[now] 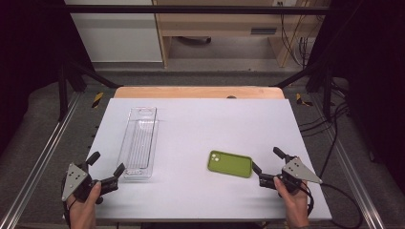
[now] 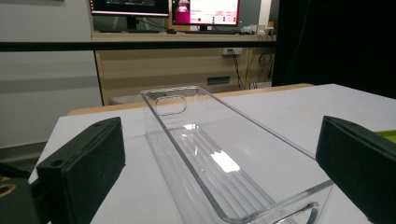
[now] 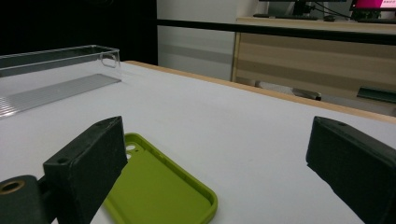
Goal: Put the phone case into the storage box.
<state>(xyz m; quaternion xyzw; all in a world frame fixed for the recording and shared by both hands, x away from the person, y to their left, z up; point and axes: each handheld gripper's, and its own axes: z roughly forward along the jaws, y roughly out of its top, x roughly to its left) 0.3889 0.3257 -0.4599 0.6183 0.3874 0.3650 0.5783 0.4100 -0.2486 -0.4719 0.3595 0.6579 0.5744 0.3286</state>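
Gaping wide: L tongs (image 1: 106,164) by clear tray (image 1: 139,143); R tongs (image 1: 267,160) by green case (image 1: 229,163); both empty

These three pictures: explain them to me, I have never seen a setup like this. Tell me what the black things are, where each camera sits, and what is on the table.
No robot here: a person holds a hand-operated claw in each hand. The high view looks down on a white table, with the left claw and the right claw coming in from the bottom edge. The other two pictures come from cameras riding on the claws, so the black blocks at their lower corners are each claw's own jaws. On the table lie a clear plastic tray, long and empty, in front of the left claw, and a green phone case lying flat near the right claw. Both claws stand open and hold nothing.
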